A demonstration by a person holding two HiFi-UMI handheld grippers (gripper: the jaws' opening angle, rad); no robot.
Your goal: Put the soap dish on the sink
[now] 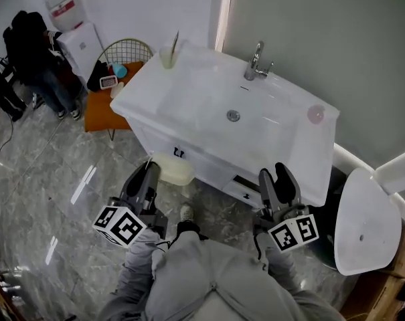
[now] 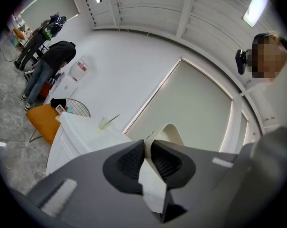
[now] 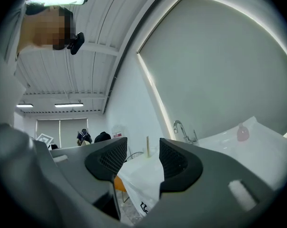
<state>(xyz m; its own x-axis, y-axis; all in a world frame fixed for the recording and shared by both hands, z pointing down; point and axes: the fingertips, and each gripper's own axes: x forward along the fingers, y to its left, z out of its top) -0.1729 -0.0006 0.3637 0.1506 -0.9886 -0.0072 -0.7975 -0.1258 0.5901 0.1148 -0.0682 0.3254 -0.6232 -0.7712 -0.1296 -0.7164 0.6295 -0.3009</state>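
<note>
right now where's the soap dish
Head view, lower left: the soap dish is clamped in the left gripper, just in front of the sink and not yet on it.

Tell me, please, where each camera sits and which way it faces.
Head view: on the person's head, steeply down on the sink; shows left gripper, right gripper, grey-clad body.
Left gripper view: on that gripper, upward beside the sink; jaws shut on the soap dish, person's head above.
Right gripper view: on that gripper, toward the faucet; jaws apart, person's head above.
Shared: the sink.
</note>
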